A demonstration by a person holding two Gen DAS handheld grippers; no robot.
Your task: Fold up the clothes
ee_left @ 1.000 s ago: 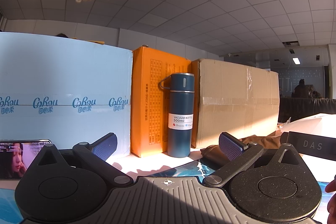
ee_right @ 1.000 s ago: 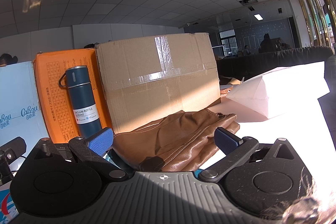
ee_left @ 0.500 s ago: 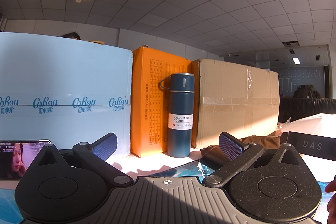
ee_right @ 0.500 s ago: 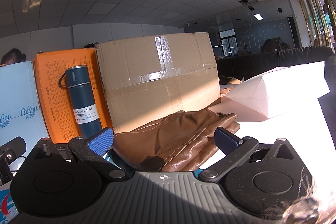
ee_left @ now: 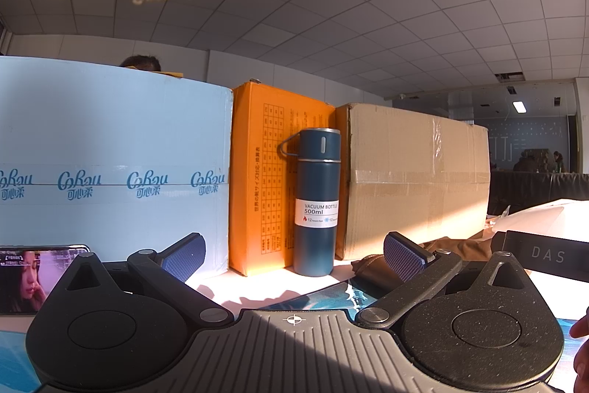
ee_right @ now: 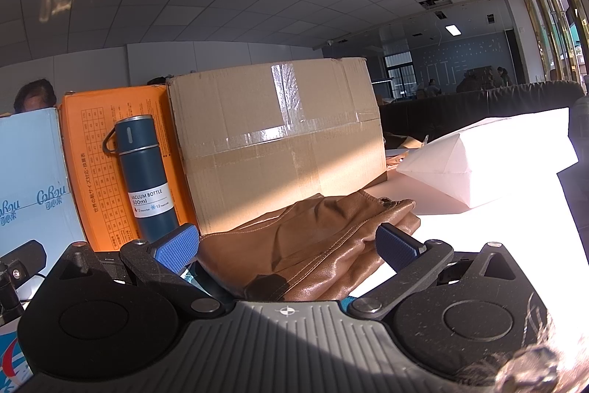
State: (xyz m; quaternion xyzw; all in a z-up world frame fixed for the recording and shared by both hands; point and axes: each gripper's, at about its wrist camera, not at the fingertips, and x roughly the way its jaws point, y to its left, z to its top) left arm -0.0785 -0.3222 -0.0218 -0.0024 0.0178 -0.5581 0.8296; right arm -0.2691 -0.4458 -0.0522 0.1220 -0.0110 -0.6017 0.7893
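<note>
A brown leather-like garment (ee_right: 313, 245) is seen bunched on the white table (ee_right: 478, 234), directly ahead of the right gripper (ee_right: 291, 245), whose blue-padded fingers (ee_right: 176, 245) are spread wide to either side of it with nothing clasped. In the left wrist view only an edge of the garment (ee_left: 452, 242) is shown, behind the right-hand finger of the left gripper (ee_left: 294, 260), which is likewise held wide and empty.

Behind the garment a taped cardboard box (ee_right: 279, 142) is stood, with a white folded foam piece (ee_right: 486, 157) to its right. A dark blue flask (ee_left: 317, 201), labelled "VACUUM BOTTLE 500ml", is placed upright against an orange box (ee_left: 257, 179) printed with a table of characters. Next to that, a pale blue carton (ee_left: 110, 164) marked "CoRou" is set. A phone screen (ee_left: 25, 275) is seen at the lower left, and a black bar lettered "DAS" (ee_left: 548, 255) at the right.
</note>
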